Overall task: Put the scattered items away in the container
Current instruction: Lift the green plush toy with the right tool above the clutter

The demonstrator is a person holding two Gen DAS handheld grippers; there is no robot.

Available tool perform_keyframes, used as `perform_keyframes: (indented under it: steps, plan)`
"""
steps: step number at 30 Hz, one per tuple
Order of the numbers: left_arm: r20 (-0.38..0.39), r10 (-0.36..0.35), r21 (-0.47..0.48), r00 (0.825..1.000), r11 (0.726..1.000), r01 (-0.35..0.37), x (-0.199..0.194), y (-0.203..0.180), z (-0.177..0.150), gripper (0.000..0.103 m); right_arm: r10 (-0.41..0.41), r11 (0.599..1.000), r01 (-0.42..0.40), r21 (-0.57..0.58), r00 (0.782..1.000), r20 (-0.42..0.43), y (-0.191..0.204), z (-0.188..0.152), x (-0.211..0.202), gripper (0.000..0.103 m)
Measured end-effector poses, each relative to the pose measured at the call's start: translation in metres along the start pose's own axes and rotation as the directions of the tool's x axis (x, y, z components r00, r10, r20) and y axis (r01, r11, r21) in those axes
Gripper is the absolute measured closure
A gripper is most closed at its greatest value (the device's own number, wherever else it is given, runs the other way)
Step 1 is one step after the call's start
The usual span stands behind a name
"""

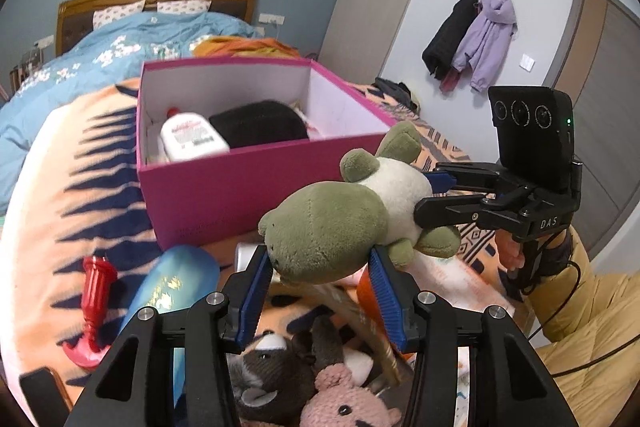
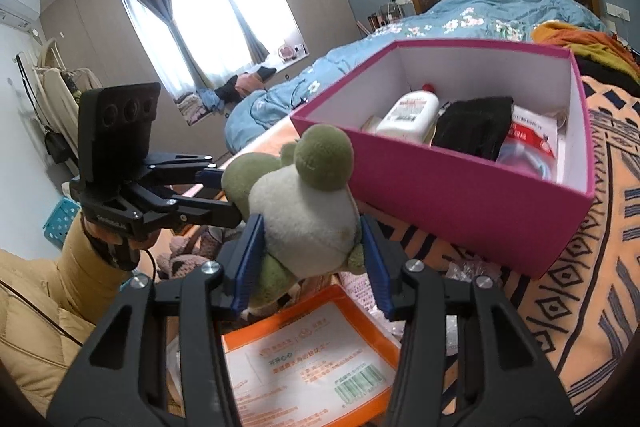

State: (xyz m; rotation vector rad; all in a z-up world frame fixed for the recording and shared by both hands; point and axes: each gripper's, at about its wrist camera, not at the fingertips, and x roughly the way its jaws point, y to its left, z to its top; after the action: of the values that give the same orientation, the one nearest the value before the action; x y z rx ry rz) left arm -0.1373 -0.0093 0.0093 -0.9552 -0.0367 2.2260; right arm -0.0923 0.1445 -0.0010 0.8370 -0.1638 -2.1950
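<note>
We see the plush frog (image 1: 340, 223) held in the air just in front of the pink box (image 1: 224, 195), above the patterned blanket (image 1: 72, 187) on the bed. Its long axis runs level between the two hands: green head toward the left, pale belly and feet toward the right. Our left hand-held gripper (image 1: 320, 267), jaws partly open, clamps the head between its blue pads. Our right hand-held gripper (image 2: 312, 251), equally partly open, clamps the pale body. The box holds a white bottle (image 1: 192, 137) and a black item (image 1: 260, 123).
</note>
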Motion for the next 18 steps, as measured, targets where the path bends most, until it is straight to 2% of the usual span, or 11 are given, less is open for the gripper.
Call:
perform_keyframes:
  steps: [18]
  plan:
    - [0.057,-0.009,0.03,0.998,1.0,0.008,-0.007,-0.013,0.04,0.053,-0.005,1.0,0.006,-0.01,0.994,0.108,-0.003,0.022,-0.037,0.053]
